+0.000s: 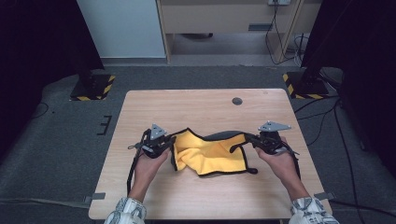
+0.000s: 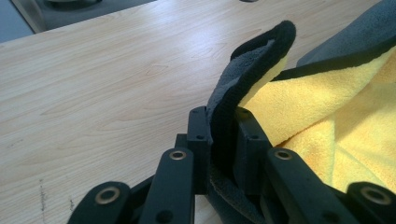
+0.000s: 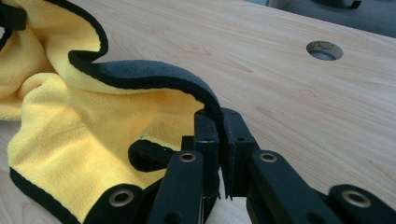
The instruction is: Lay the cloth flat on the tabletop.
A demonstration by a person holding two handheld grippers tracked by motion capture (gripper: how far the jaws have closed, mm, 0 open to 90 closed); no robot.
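Grey carpet runs round a pale wooden table (image 1: 205, 107), with black stands on hazard-striped bases at the far left and far right, and a cabinet against the far wall. Toward the near edge of the table, left of centre, the left gripper (image 1: 171, 142) is held in the person's left hand (image 1: 148, 164). In the left gripper view its jaws are closed tight on the black-bound edge of a cloth (image 2: 252, 70), whose grey underside curls up between them. That cloth (image 1: 212, 151), yellow on one face and grey on the other with a black border, hangs slack between the two tools in the middle of the near half of the table, most of its yellow face lying on the wood. At the right, the right gripper (image 1: 248, 138) is likewise clamped on the cloth's border, the pinched hem arching away from its jaws in the right gripper view (image 3: 154, 74). With the two edges held well apart, the grip looks meant for spreading or lifting the cloth flat, perhaps ahead of a fold. A round hole (image 1: 237, 101) sits in the tabletop far right of centre.
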